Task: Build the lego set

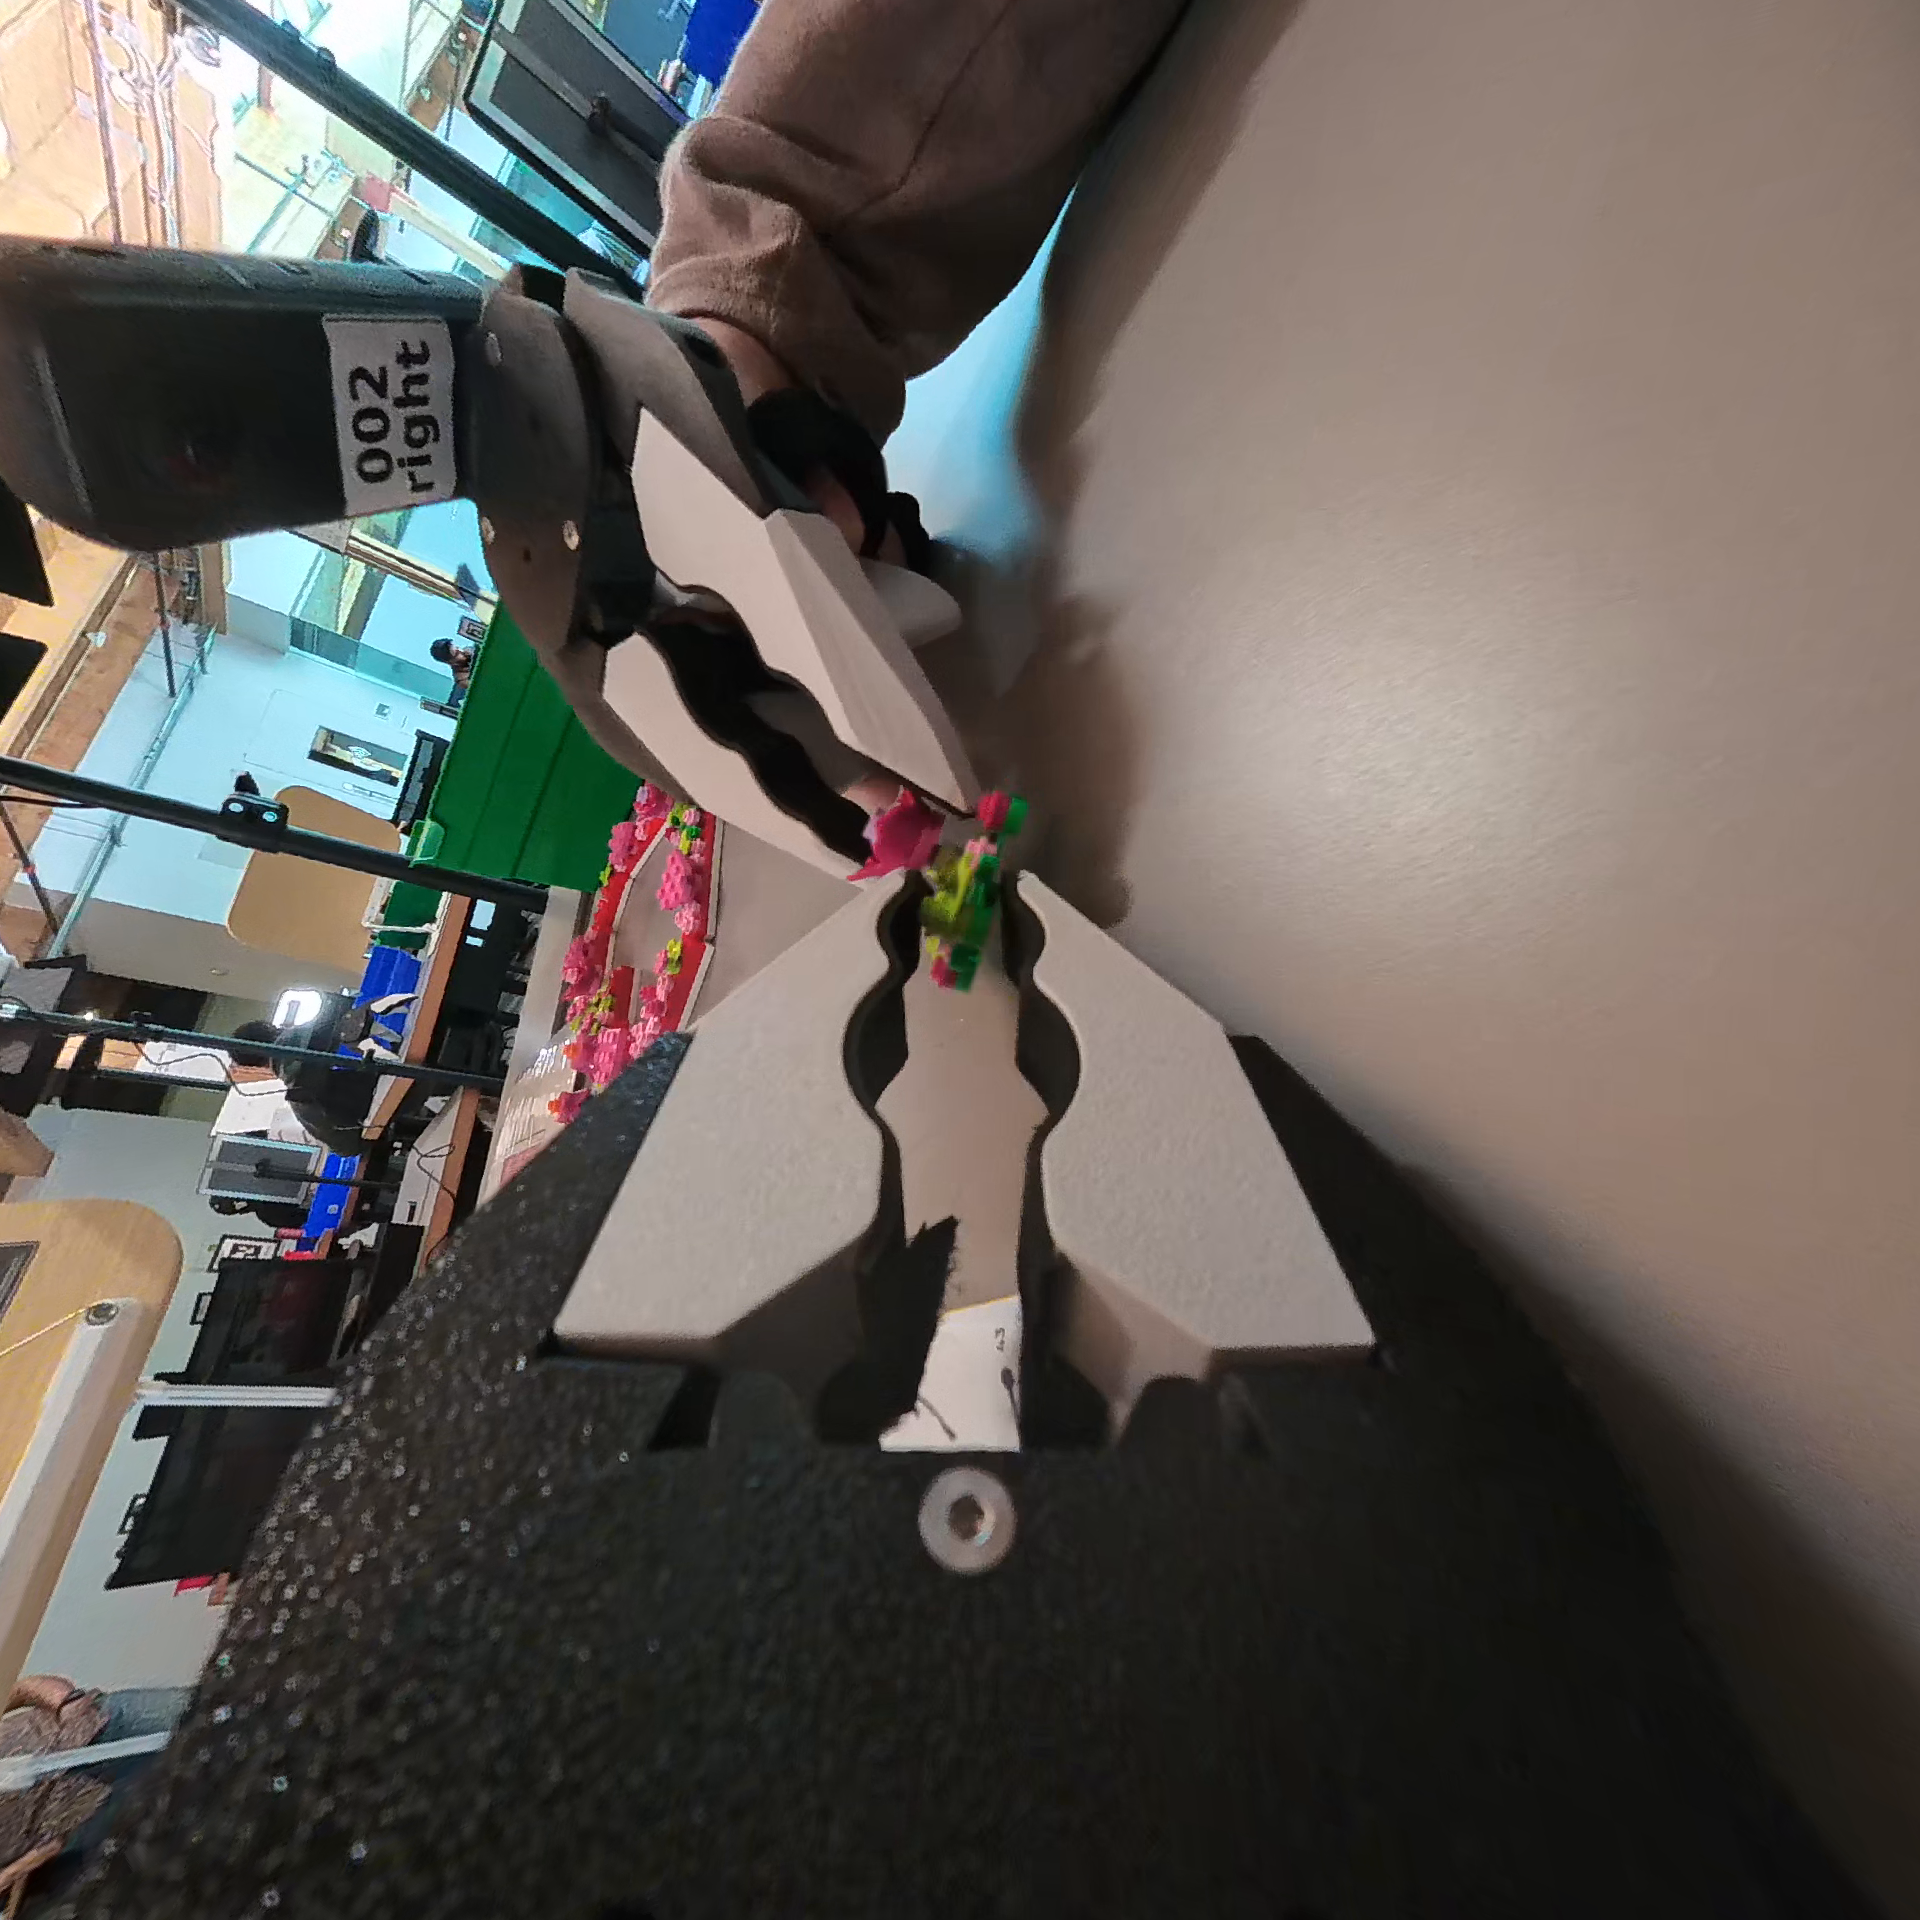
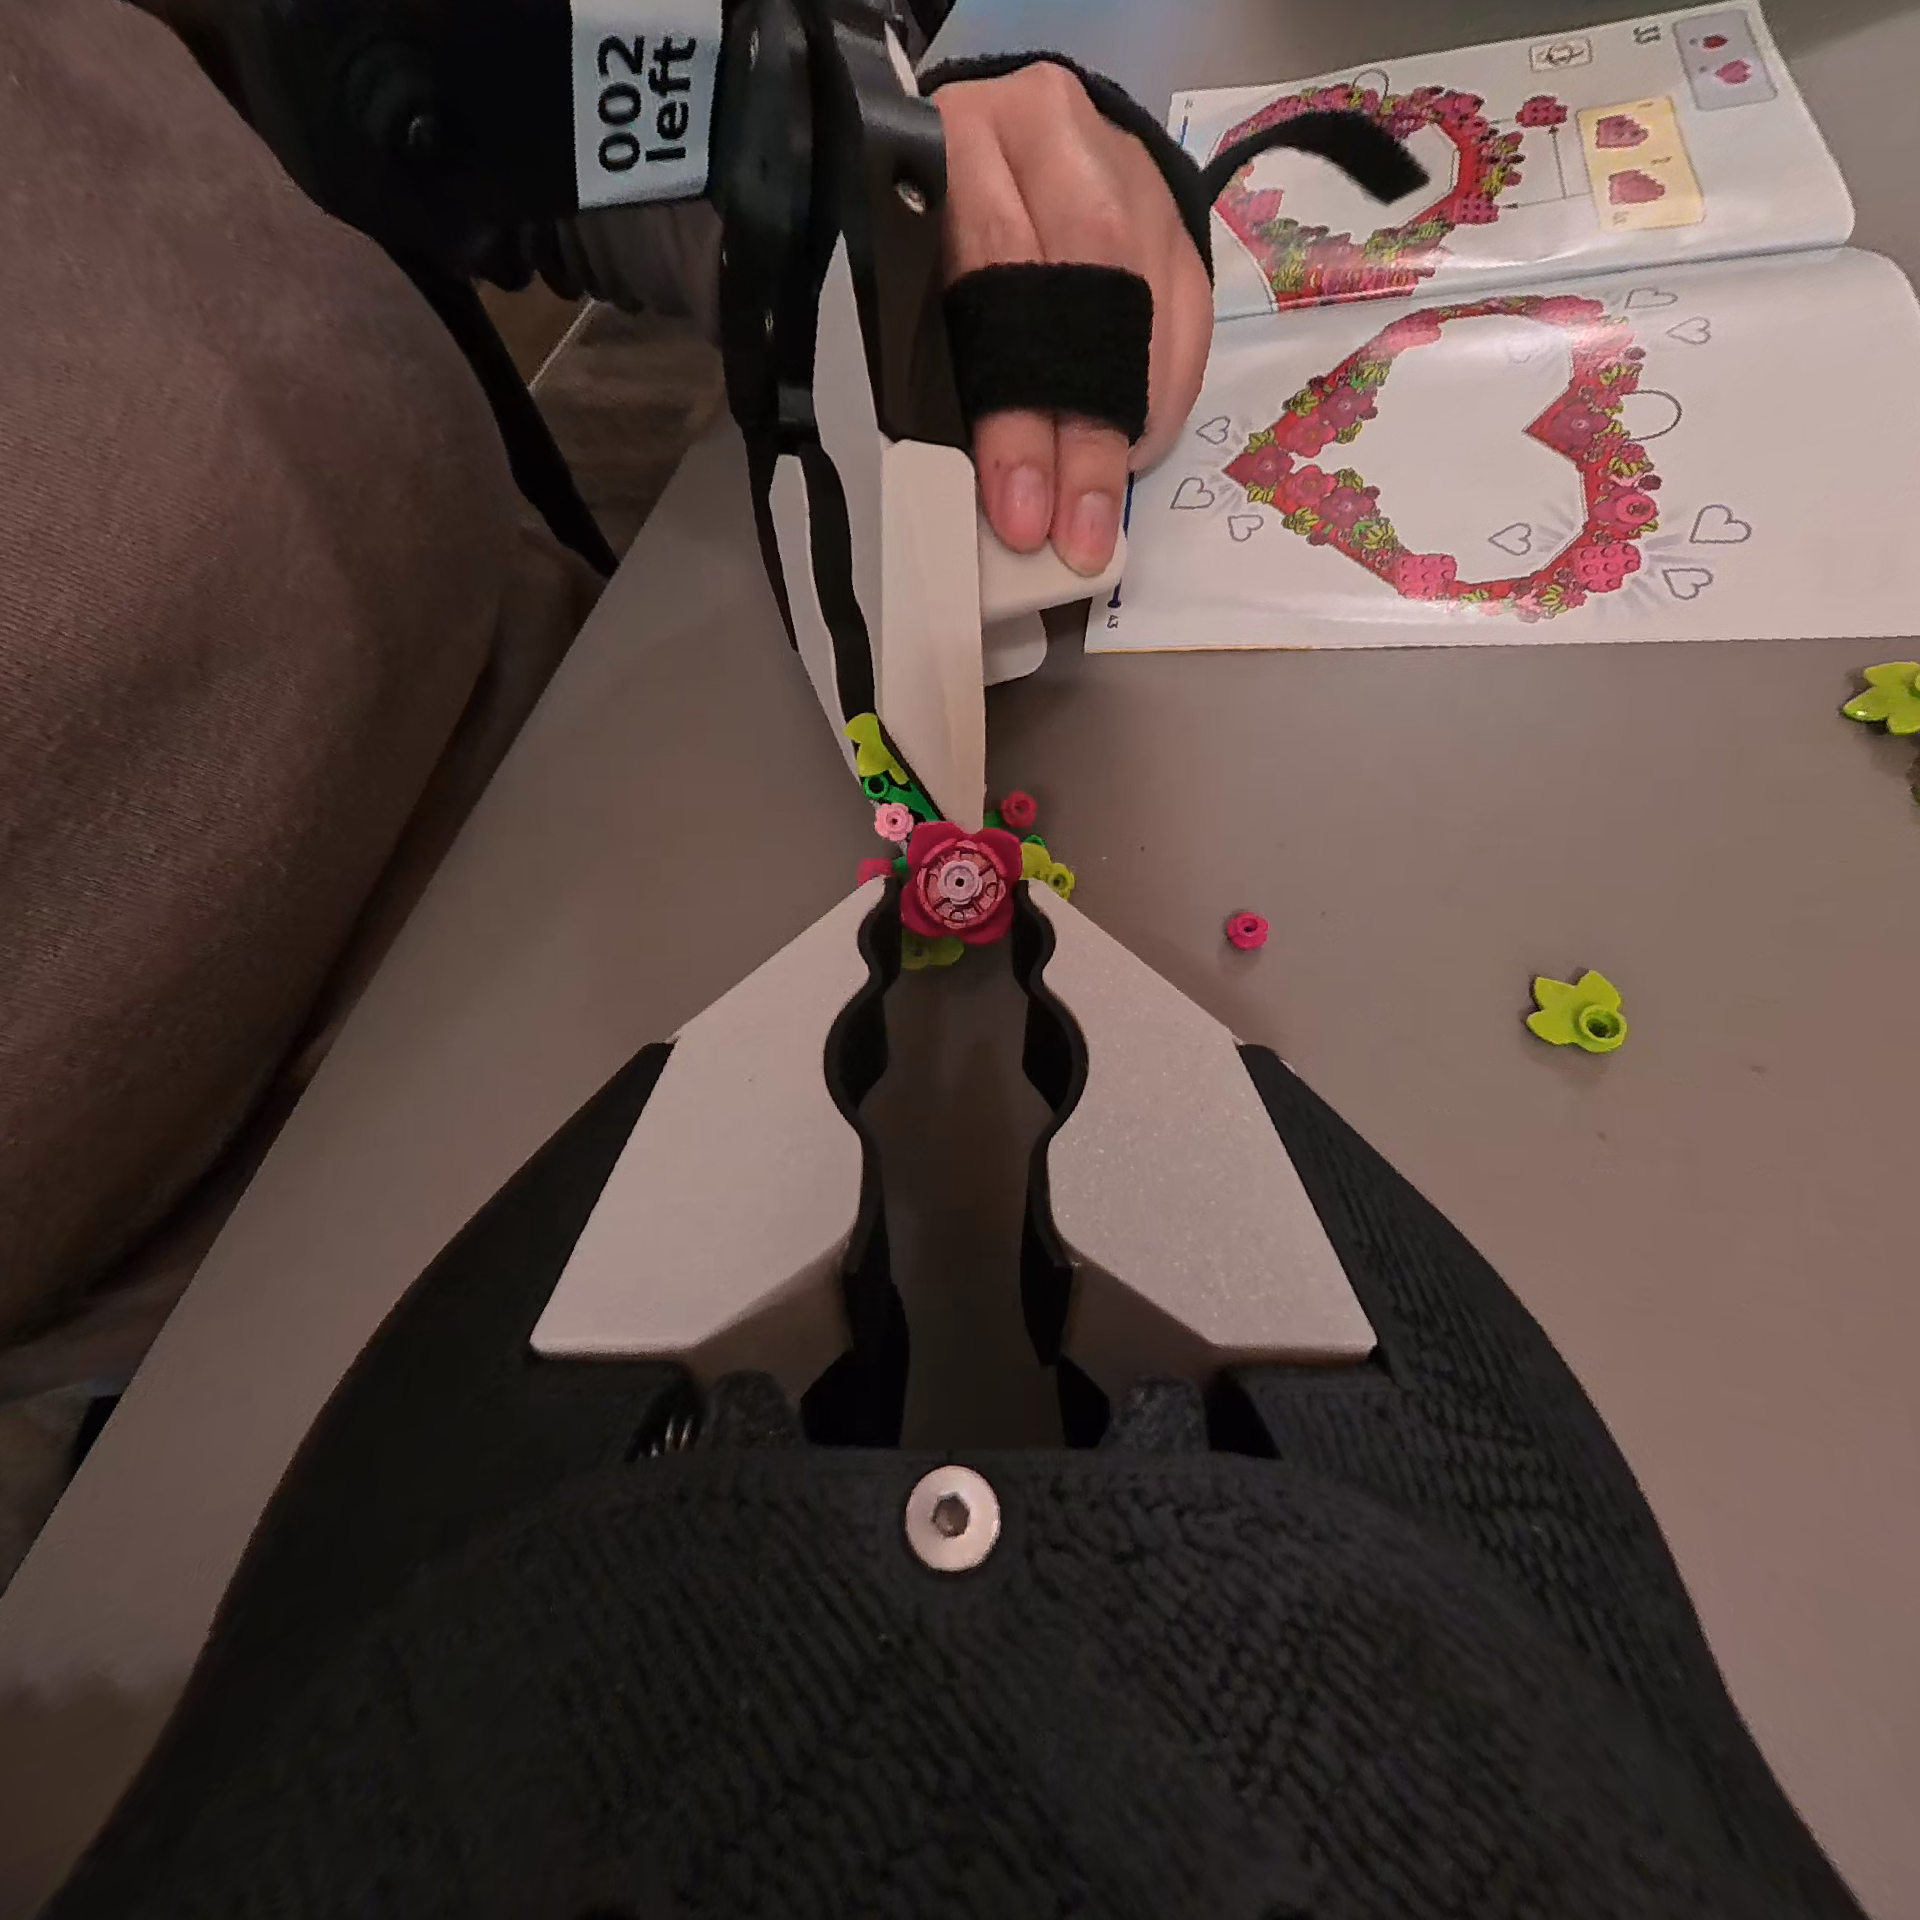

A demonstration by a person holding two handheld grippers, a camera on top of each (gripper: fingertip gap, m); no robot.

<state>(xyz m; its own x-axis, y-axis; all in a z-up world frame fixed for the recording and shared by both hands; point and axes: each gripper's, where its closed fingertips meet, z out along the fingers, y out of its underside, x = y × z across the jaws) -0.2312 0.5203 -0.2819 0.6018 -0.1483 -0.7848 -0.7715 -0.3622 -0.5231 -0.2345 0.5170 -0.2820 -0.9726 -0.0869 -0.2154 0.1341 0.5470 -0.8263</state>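
Gripping a dark pink rose piece [image 2: 956, 883] between its fingertips, the right gripper [image 2: 956, 896] pressed it against a small cluster of green leaves and pink flowers [image 1: 961, 899] — that cluster was clamped in the tips of the left gripper [image 1: 961, 902], just above the grey table [image 2: 1351, 1195]. Off to the side lay an open instruction booklet [image 2: 1507, 436], a loose lime leaf [image 2: 1577, 1013] and a small pink stud [image 2: 1246, 930] — all well apart from the grippers.

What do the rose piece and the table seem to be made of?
Rose piece: looks like hard moulded plastic, glossy dark pink, with crisp petal edges and a centre stud. Table: smooth matte grey top, probably laminate, though its look leaves that open.
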